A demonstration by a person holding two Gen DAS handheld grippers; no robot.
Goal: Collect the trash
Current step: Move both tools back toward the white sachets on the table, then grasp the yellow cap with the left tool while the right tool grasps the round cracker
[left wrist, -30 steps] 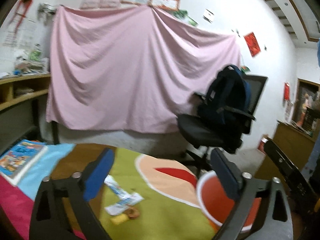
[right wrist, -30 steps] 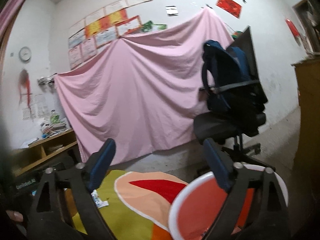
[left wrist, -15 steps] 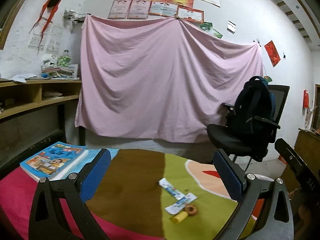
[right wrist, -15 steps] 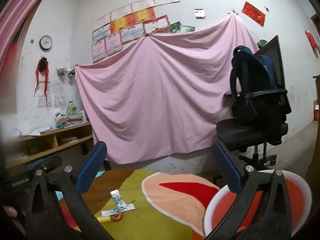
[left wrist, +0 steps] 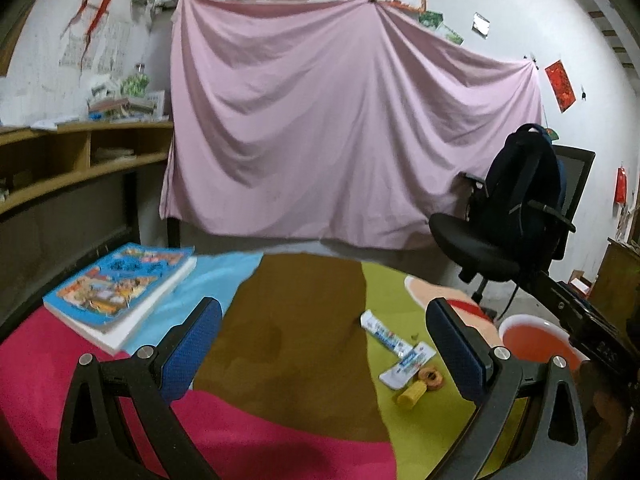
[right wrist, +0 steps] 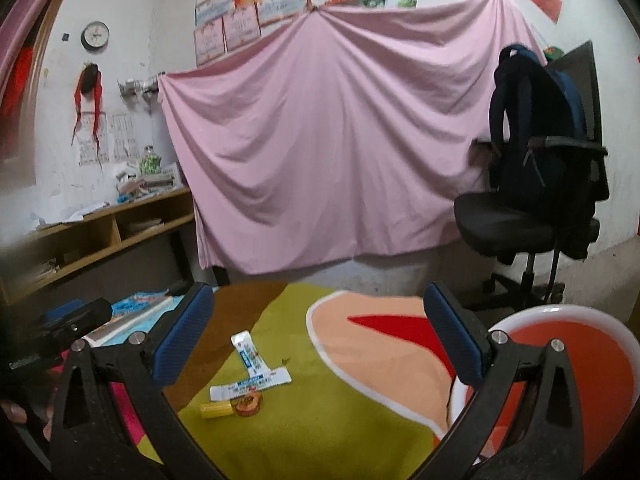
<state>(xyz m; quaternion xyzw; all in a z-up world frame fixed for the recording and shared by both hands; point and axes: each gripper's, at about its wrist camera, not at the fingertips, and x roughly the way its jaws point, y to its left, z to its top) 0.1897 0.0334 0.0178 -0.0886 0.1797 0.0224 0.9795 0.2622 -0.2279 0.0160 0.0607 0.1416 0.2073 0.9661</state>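
Note:
A small heap of trash lies on the green patch of the colourful cloth: two white-and-blue wrappers [left wrist: 386,334] [right wrist: 251,385], a yellow stub [left wrist: 409,394] [right wrist: 216,409] and an orange ring-shaped scrap [left wrist: 431,378] [right wrist: 249,403]. A red-and-white bowl [left wrist: 534,342] [right wrist: 600,360] stands at the right edge of the table. My left gripper [left wrist: 322,342] hovers open above the brown patch, left of the trash. Open too, my right gripper [right wrist: 320,334] hangs over the green patch, with the trash low between its fingers. Neither holds anything.
A thick illustrated book [left wrist: 120,290] [right wrist: 132,312] lies on the blue patch at the left. A black office chair with a dark backpack [left wrist: 520,204] [right wrist: 540,152] stands at the right, beyond the table. A wooden shelf [left wrist: 80,160] runs along the left wall, a pink sheet behind.
Both views have swung left and tipped down, so more of the table shows, including the book. The trash sits closer to the middle. Both grippers stay open.

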